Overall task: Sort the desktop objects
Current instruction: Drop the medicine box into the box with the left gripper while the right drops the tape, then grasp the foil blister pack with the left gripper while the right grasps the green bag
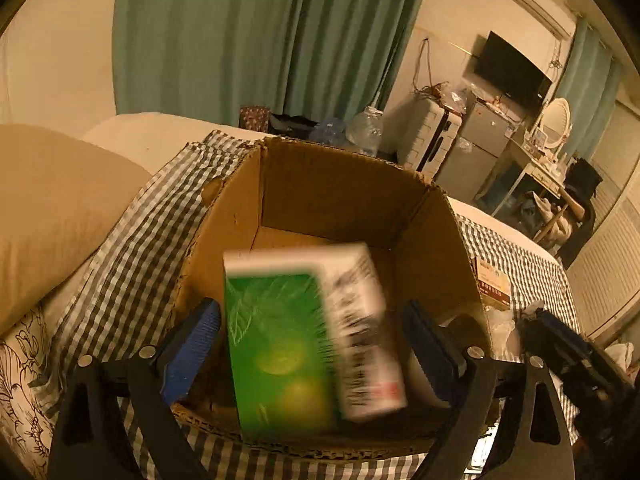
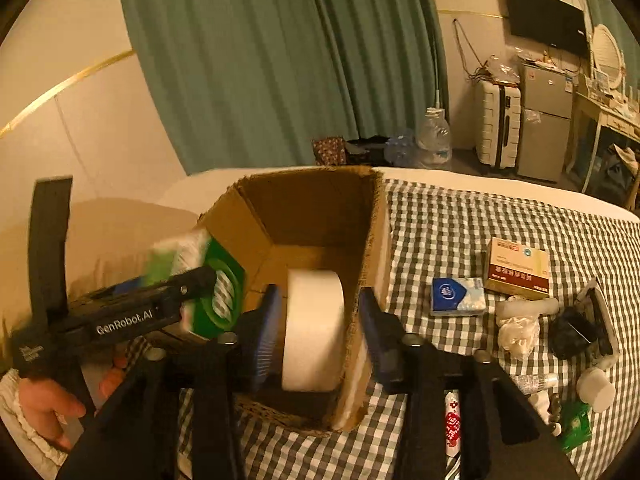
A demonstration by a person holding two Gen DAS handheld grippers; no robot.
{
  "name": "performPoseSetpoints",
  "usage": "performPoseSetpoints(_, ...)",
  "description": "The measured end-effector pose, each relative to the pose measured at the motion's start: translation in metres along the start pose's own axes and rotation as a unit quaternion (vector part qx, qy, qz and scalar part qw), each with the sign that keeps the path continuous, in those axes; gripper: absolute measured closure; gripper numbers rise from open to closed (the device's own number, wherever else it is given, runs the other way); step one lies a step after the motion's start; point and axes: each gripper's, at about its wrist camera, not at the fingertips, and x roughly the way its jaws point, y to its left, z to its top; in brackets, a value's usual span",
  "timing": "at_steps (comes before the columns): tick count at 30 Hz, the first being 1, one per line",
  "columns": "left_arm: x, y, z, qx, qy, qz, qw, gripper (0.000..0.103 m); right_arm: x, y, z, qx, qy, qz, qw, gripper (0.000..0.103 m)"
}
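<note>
1. The left hand-held gripper (image 1: 310, 340) has its blue pads (image 1: 192, 344) spread wide, with a gap on each side of the green-and-white carton (image 1: 308, 332), which is blurred between them above the open cardboard box (image 1: 328, 184); I cannot tell whether anything touches it.
2. The right hand-held gripper (image 2: 318, 330) is also spread, its pads standing apart from the white tape roll (image 2: 314, 328) that sits upright inside the box, just beside the right wall.
3. The box rests on a checked cloth (image 2: 440, 232) spread over a bed.
4. To the right on the cloth lie a blue tissue pack (image 2: 458, 296), a red-and-cream medicine box (image 2: 516, 268), a crumpled white bag (image 2: 518, 330) and other small items.
5. Beyond the bed hang green curtains (image 2: 260, 60); a white suitcase (image 2: 498, 126) stands beside a small grey fridge (image 2: 546, 120).
</note>
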Motion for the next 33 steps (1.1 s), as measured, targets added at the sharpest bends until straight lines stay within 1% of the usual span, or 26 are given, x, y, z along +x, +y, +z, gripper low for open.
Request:
performPoseSetpoints(3, -0.003, -0.007, 0.000, 0.012, 0.002, 0.010, 0.9999, 0.001, -0.008, -0.004, 0.006, 0.008, -0.007, 0.008, 1.000, 0.050)
performPoseSetpoints(6, -0.010, -0.013, -0.001, 0.013, 0.002, 0.019, 0.9997, 0.001, -0.021, -0.007, 0.006, 0.001, -0.020, -0.003, 1.000, 0.050)
performPoseSetpoints(10, -0.028, -0.022, -0.007, 0.012, -0.012, 0.005, 0.9999, 0.001, -0.039, -0.021, -0.003, 0.012, -0.023, -0.014, 1.000, 0.050)
performPoseSetpoints(12, -0.036, -0.032, -0.011, 0.013, -0.017, -0.001, 0.9998, 0.001, -0.048, -0.033, -0.010, 0.018, -0.022, -0.030, 0.999, 0.050)
performPoseSetpoints(16, -0.050, -0.064, -0.024, 0.025, -0.029, -0.027, 0.9989, 0.001, -0.078, -0.070, -0.029, 0.046, -0.028, -0.067, 0.996, 0.049)
performPoseSetpoints(18, -0.053, -0.081, -0.031, 0.027, -0.030, -0.033, 0.9986, 0.001, -0.091, -0.088, -0.037, 0.058, -0.028, -0.087, 0.994, 0.049)
performPoseSetpoints(20, -0.054, -0.101, -0.042, 0.025, -0.023, -0.051, 0.9981, 0.001, -0.103, -0.114, -0.047, 0.077, -0.012, -0.111, 0.991, 0.049)
performPoseSetpoints(22, -0.054, -0.119, -0.053, 0.023, -0.019, -0.062, 0.9976, 0.001, -0.113, -0.133, -0.054, 0.094, -0.007, -0.134, 0.987, 0.049)
performPoseSetpoints(25, -0.051, -0.151, -0.073, 0.038, -0.008, -0.075, 0.9964, 0.001, -0.125, -0.159, -0.065, 0.116, -0.006, -0.155, 0.981, 0.049)
performPoseSetpoints(27, -0.046, -0.169, -0.085, 0.053, 0.001, -0.080, 0.9953, 0.001, -0.131, -0.174, -0.072, 0.126, -0.004, -0.172, 0.977, 0.049)
performPoseSetpoints(30, -0.036, -0.197, -0.104, 0.082, 0.015, -0.085, 0.9928, 0.001, -0.127, -0.187, -0.079, 0.131, 0.012, -0.184, 0.974, 0.049)
performPoseSetpoints(33, -0.021, -0.213, -0.126, 0.102, 0.030, -0.089, 0.9904, 0.001, -0.121, -0.202, -0.087, 0.141, 0.023, -0.183, 0.973, 0.049)
